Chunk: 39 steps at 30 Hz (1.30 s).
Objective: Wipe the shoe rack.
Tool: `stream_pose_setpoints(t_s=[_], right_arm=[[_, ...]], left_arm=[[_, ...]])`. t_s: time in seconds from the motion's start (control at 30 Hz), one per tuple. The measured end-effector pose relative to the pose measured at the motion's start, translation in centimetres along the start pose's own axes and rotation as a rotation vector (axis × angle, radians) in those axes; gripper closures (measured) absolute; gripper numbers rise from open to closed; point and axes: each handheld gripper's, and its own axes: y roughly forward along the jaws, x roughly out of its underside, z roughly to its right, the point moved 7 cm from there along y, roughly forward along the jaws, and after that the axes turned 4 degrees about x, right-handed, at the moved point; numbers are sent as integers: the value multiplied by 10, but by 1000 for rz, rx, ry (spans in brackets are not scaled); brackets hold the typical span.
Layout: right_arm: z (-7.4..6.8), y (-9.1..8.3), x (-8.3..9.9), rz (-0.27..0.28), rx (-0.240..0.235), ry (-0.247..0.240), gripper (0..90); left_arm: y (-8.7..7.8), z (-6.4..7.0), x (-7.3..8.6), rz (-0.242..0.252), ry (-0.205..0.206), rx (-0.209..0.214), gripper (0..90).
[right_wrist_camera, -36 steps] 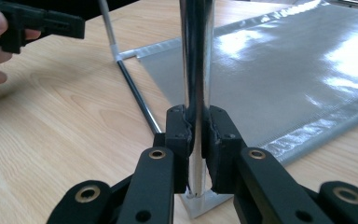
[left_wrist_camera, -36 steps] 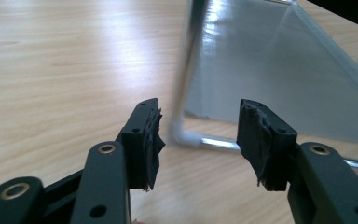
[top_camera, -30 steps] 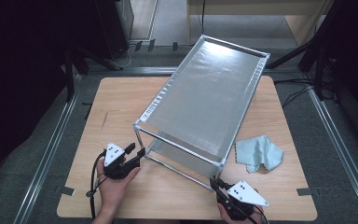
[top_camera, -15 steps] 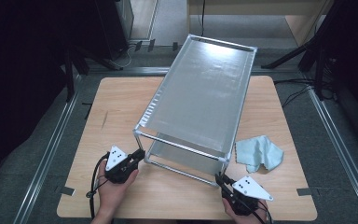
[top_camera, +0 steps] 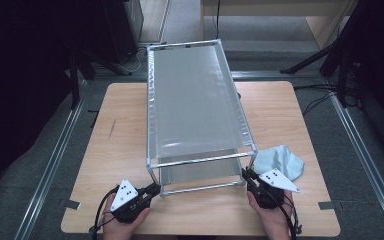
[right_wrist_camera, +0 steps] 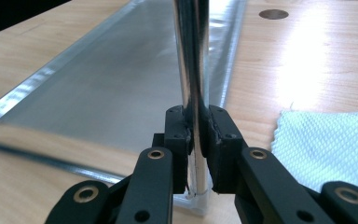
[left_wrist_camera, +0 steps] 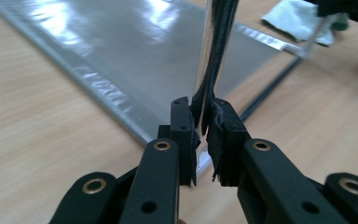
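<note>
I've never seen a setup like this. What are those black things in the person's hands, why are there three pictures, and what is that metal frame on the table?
No robot here: a person holds hand-operated tongs, the left tongs and the right tongs. One picture is taken from above the wooden table. The other two come from small cameras riding on each pair of tongs, looking along their black jaws. On the table stands a two-tier metal rack with mesh shelves, and a pale green cloth lies beside its right near corner. Each pair of tongs is closed on one of the rack's near upright legs, left and right.
</note>
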Motion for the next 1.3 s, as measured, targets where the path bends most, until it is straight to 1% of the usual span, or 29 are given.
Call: stream_pose_setpoints(t_s=[0.07,0.17,0.23,0.3,0.33,0.4,0.47,0.5,0.57,0.63,0.67,0.77,0.83,0.87,0.9,0.93,0.97,1.0,1.07,1.1,1.13,1.17,1.2,1.23,1.3], right_arm=[[2,4,-2,3,4,1,797],[6,8,-4,4,6,4,798],[8,11,-6,9,17,-1,800],[10,13,-7,11,28,-5,800],[11,13,-7,11,29,-2,798],[13,14,-8,4,11,18,779],[14,13,-7,-19,-38,46,695],[14,11,-6,-23,-56,46,656],[13,6,-5,-25,-79,23,567],[13,-1,-7,-14,-103,-9,500],[14,-5,-9,-1,-111,-15,479],[23,-16,-14,37,-131,-14,424],[33,-26,-19,75,-150,-3,420],[39,-31,-21,96,-161,8,422],[45,-36,-24,117,-169,36,443],[53,-40,-26,143,-161,72,467],[62,-41,-27,147,-121,102,472],[73,-40,-27,134,-52,122,476],[93,-33,-20,70,111,155,462],[101,-29,-16,42,169,156,447],[107,-24,-12,16,212,148,422],[110,-18,-9,-12,249,122,394],[113,-13,-5,-48,276,101,369],[115,-7,-1,-76,289,93,350],[118,5,7,-136,314,122,319]], left_arm=[[-2,6,2,1,3,22,806],[-3,14,5,-3,24,49,806],[-3,20,6,-5,41,70,806],[-3,25,7,-10,52,102,807],[-3,27,7,-12,48,120,805],[-4,29,7,-6,29,150,788],[-5,28,4,19,9,163,729],[-6,27,2,35,2,166,708],[-9,27,-1,62,-1,174,696],[-9,27,-3,72,4,169,703],[-9,28,-4,75,8,170,708],[-7,31,-4,74,22,169,755],[-5,31,-4,68,34,157,786],[-5,31,-4,65,34,156,790],[-5,31,-4,62,31,154,791],[-4,31,-4,63,26,153,794],[-3,32,-5,64,22,154,796],[-3,33,-5,64,27,154,797],[-1,35,-5,67,30,158,799],[-1,35,-5,66,35,158,800],[-1,35,-5,66,36,158,801],[-1,36,-5,67,38,160,801],[-1,36,-4,65,43,165,802],[-2,37,-4,63,51,172,804],[-3,38,-3,58,65,179,805]])
